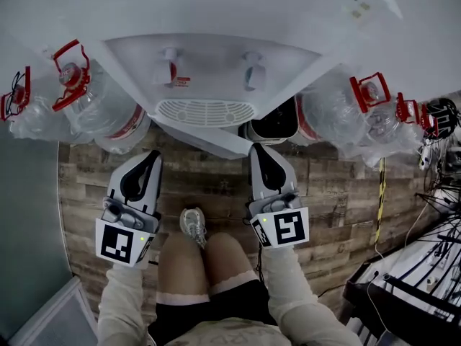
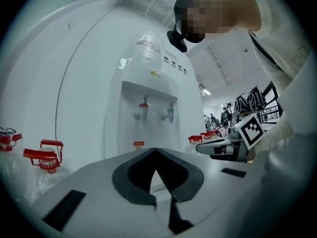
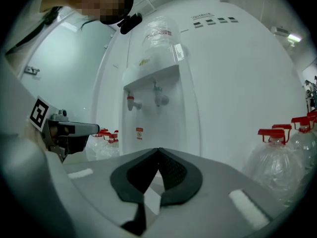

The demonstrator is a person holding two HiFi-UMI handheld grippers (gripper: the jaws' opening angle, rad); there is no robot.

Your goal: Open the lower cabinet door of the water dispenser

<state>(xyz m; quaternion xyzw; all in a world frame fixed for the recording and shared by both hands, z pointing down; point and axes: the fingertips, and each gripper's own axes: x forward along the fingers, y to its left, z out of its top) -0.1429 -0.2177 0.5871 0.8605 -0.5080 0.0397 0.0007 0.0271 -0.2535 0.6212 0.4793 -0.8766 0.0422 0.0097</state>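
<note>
Water jugs (image 1: pixel 108 114) crowd both sides of the water dispenser (image 1: pixel 209 71), leaving bare wooden floor (image 1: pixel 216 186) open only straight before it.

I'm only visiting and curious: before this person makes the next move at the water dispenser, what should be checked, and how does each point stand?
1. Left hand-held gripper empty, jaws together: ok.
2. Right hand-held gripper empty, jaws together: ok.
3. White lower cabinet door of the white water dispenser swung out, dark inside showing: ok, judging by the head view.
4. Clear plastic water jugs with red handles clear of the door: cannot tell.
5. Grey shoe apart from the door: ok.
</note>
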